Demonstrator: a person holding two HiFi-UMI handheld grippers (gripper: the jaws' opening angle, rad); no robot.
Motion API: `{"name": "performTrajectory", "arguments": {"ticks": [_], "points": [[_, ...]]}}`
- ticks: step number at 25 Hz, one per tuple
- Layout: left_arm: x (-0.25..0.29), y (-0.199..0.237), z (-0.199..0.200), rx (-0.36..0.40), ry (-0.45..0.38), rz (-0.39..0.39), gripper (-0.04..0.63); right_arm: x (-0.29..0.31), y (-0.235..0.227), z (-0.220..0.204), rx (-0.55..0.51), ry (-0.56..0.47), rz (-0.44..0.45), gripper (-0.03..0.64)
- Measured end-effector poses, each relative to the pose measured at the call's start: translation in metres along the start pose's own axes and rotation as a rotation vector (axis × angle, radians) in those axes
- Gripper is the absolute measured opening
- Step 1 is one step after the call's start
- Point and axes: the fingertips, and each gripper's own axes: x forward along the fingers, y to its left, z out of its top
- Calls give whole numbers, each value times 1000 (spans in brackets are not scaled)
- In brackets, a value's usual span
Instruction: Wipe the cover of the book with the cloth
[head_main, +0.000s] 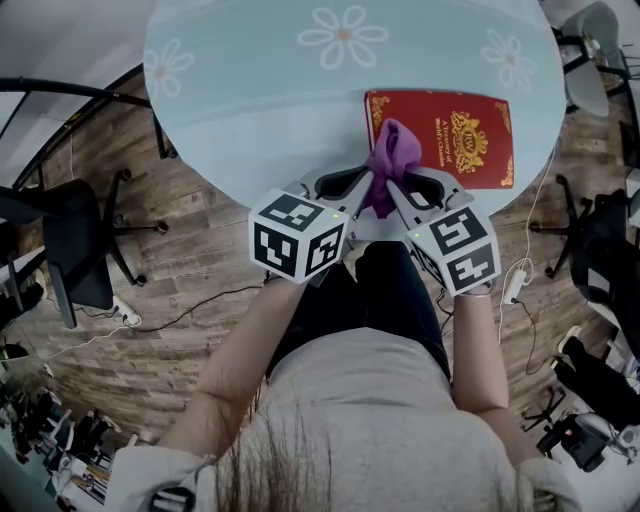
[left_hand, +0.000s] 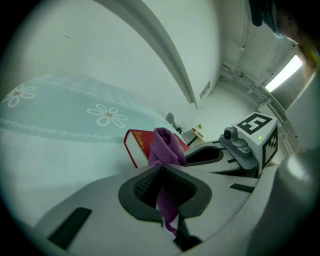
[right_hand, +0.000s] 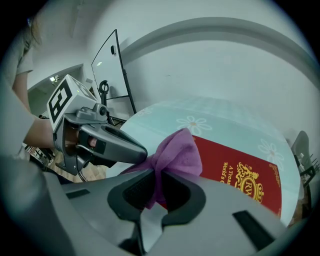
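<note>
Left gripper (head_main: 365, 188) and right gripper (head_main: 397, 192): tips meet, both pinched on one bunched cloth (head_main: 394, 150). Book (head_main: 455, 140) lies on the table (head_main: 250, 110), right of centre in the head view, long axis left-right. Cloth is over its lower-left corner. Wipe likely runs rightward; right gripper is nearer.

Left gripper (head_main: 366, 186) and right gripper (head_main: 392, 190) apparently pinch purple cloth (head_main: 396, 148) over book (head_main: 452, 132).

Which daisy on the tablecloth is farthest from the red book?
The white daisy print farthest left; the other two lie near the red hardcover book.
</note>
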Motion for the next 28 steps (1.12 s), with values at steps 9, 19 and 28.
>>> {"name": "performTrajectory", "arguments": {"ticks": [9, 19, 28], "points": [[8, -1, 8, -39, -27, 57, 25, -2, -5, -3, 2, -17, 70, 52], [19, -13, 7, -61, -22, 99, 26, -7, -16, -12, -11, -13, 134, 52], [33, -26, 9, -63, -14, 106, 25, -14, -32, -21, -23, 4, 144, 52]]}}
